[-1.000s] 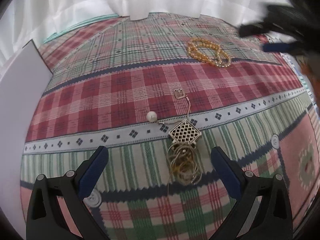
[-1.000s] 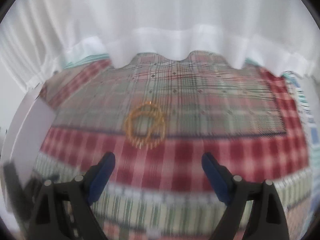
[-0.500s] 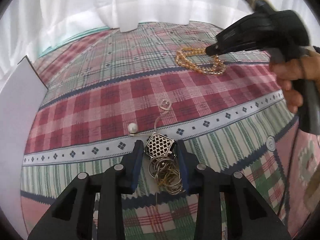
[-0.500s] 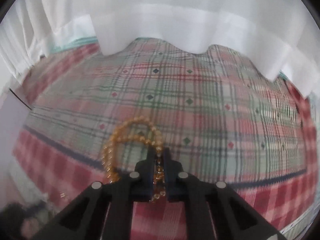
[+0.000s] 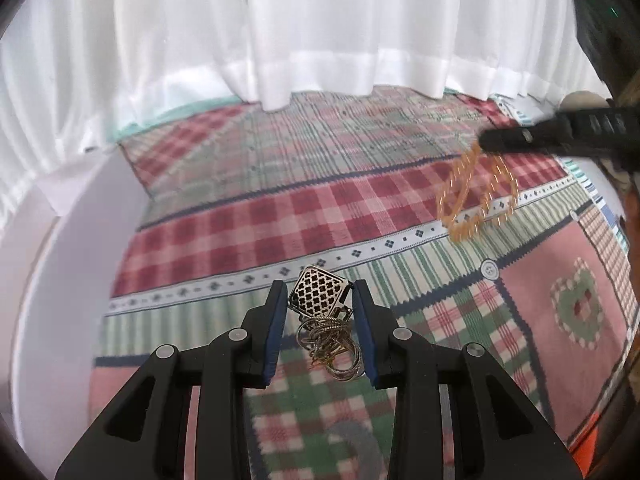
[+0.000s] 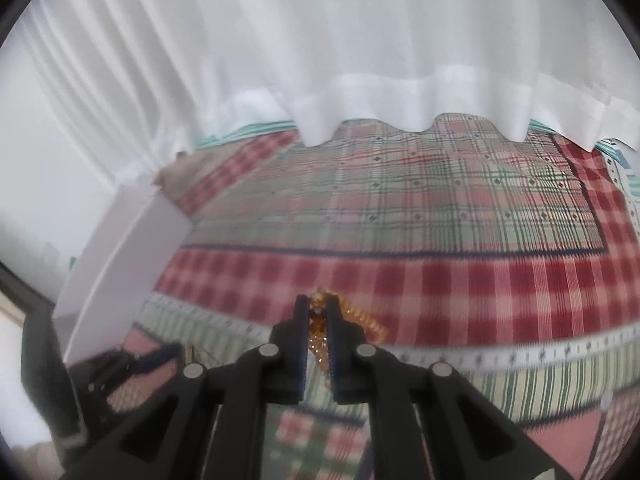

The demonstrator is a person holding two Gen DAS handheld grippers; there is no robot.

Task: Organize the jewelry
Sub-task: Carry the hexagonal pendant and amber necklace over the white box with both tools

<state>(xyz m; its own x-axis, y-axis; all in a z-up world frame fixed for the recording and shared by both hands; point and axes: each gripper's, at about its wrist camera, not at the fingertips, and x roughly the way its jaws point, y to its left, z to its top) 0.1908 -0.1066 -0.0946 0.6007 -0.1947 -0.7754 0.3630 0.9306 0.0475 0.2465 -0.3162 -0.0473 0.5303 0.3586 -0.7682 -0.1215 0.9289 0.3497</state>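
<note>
- My left gripper (image 5: 320, 300) is closed narrowly on the lattice pendant (image 5: 318, 293), which stands between the blue pads with its pierced face toward the camera.
- The pendant's chain (image 5: 334, 346) hangs in a tangled bunch of loops just below it, between my two fingers and off the patchwork cloth (image 5: 248, 220) (whether any loop touches the cloth I cannot tell).
- My right gripper (image 6: 318, 312) is pinched almost closed on the amber bead necklace (image 6: 320, 326); beads show in the slim gap between the pads and spill out to the right side.
- From the left wrist view, that same amber bead necklace (image 5: 476, 196) dangles in blurred loops beneath the right gripper (image 5: 490, 142), lifted above the cloth at the far right.
- A white box (image 5: 68, 280) stands at the left edge of the cloth, and a white curtain (image 5: 300, 28) hangs along the far side.
</note>
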